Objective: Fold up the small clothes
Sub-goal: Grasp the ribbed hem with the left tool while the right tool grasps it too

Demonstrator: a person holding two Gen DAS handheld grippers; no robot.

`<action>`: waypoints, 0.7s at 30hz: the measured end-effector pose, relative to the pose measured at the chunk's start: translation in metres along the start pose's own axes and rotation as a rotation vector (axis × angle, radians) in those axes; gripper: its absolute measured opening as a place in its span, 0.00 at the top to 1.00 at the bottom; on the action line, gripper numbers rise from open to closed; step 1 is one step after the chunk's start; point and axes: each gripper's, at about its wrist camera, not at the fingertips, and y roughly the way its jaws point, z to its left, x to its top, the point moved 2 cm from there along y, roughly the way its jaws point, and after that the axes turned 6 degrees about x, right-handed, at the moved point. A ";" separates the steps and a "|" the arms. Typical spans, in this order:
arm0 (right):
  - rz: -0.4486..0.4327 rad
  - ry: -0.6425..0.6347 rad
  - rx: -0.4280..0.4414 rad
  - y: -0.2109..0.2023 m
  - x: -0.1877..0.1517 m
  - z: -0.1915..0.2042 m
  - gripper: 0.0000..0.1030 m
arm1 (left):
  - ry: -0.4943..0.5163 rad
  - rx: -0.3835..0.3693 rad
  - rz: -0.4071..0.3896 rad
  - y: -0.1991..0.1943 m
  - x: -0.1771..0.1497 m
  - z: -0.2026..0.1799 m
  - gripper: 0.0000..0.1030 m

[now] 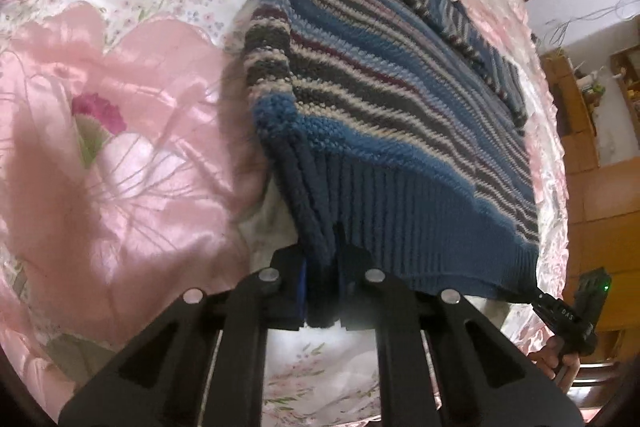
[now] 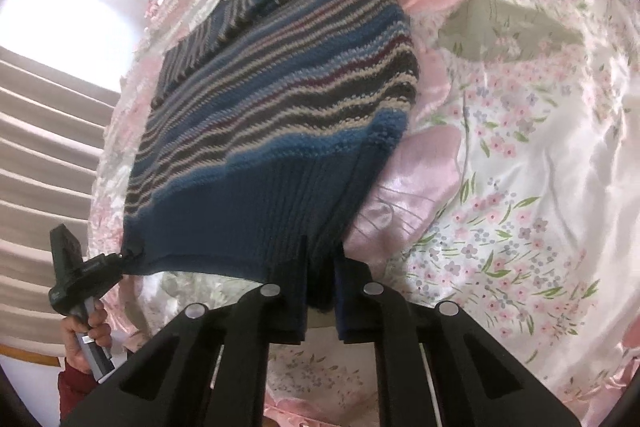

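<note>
knit: blue striped sweater point(image 1: 384, 99) lifted at its ribbed hem, far end lying on the pink floral satin bedspread point(image 1: 120, 155)
left gripper point(image 1: 320, 291): clamped on the hem's left corner
right gripper point(image 2: 320, 287): clamped on the hem's right corner

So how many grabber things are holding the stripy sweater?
2. The left gripper pinches one corner of the sweater's blue hem; the right gripper pinches the other corner.

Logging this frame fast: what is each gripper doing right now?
Left gripper: shut on the sweater hem, at one corner.
Right gripper: shut on the sweater hem, at the other corner.
</note>
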 end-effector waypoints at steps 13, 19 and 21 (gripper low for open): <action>0.014 -0.032 -0.022 -0.010 -0.014 -0.004 0.91 | 0.027 -0.012 -0.032 -0.012 -0.010 0.010 0.92; 0.031 0.003 -0.011 -0.006 -0.013 -0.017 0.91 | 0.024 -0.013 -0.014 -0.004 -0.009 0.017 0.92; 0.035 0.004 -0.012 -0.005 -0.011 -0.017 0.91 | 0.028 -0.013 -0.015 -0.006 -0.007 0.015 0.92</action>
